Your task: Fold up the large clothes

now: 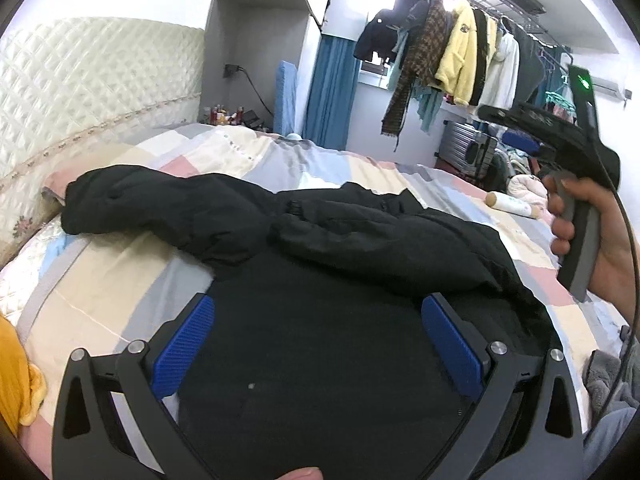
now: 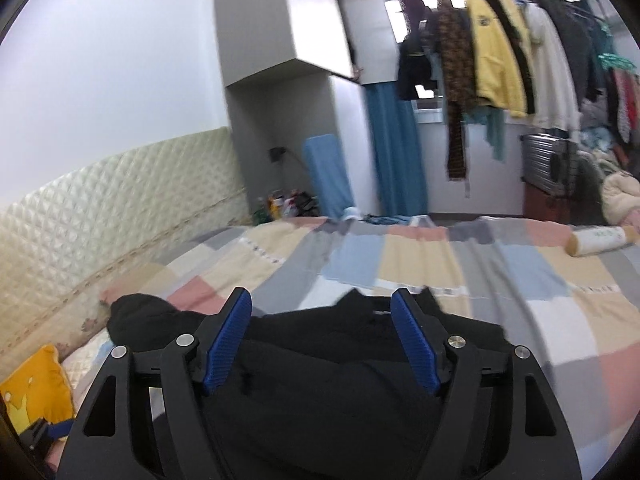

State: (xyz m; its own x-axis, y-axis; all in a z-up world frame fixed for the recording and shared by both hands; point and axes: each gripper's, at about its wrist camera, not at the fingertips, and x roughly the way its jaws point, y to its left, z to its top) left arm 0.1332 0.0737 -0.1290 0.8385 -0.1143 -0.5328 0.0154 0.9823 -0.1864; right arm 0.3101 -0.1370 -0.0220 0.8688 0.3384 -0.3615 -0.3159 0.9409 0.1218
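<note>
We see a black coat spread on the patchwork bedspread, one sleeve thrown out twd the quilted headboard; near part of coat fills the space under both claws. Left claw: jaws wide apart, blue pads either side of the cloth, nothing held; whether the tips touch the fabric we can't tell. Right claw: also spread wide, gripping nothing, above the coat; in left view it's up in the air at right edge, hand around its grip. White bottle lies on bedspread well apart from coat; yellow cushion at left by headboard; clothes rack w/ hanging garments at back.
</note>
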